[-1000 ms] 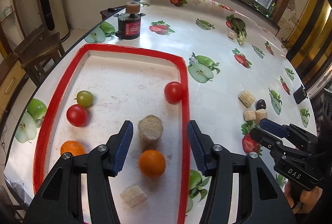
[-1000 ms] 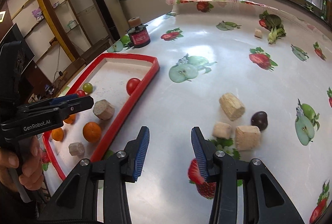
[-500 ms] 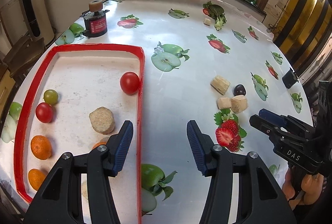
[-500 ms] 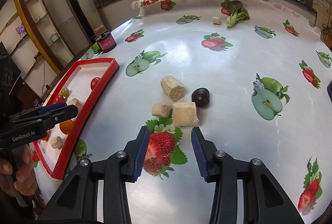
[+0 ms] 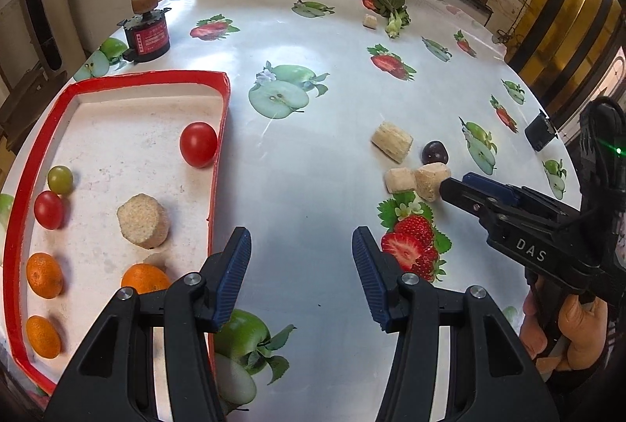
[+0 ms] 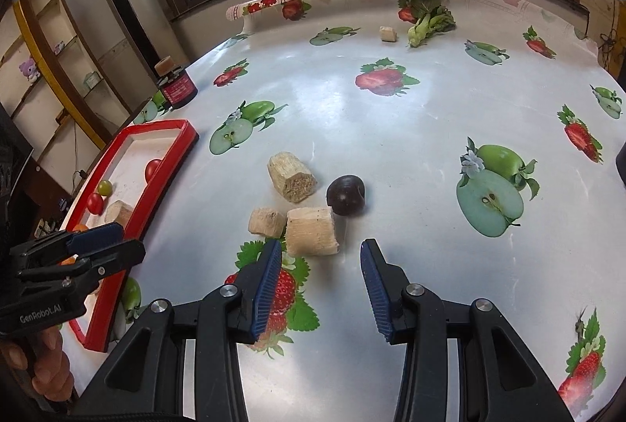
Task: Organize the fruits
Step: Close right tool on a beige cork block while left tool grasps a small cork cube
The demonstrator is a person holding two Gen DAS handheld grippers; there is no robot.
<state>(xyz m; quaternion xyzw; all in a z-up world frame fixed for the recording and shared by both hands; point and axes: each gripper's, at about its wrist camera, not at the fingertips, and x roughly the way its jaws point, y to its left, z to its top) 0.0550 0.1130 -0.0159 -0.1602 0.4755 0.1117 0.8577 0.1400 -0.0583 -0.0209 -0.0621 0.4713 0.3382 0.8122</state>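
Both hand-held grippers, left [image 5: 301,277] and right [image 6: 321,281], hover spread above the table [image 6: 352,117].

- One orange [image 5: 144,278] in the red tray [image 5: 217,164] is partly hidden by the left gripper [image 5: 301,279].
- A black object [image 6: 621,164] is cut off by the right wrist view's edge.

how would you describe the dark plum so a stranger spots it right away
On the fruit-print tablecloth, well right of the red-rimmed tray, sits a cluster of three beige fibrous chunks. The small round dark purple plum lies at the cluster's right edge, the only dark, smooth, glossy piece there.
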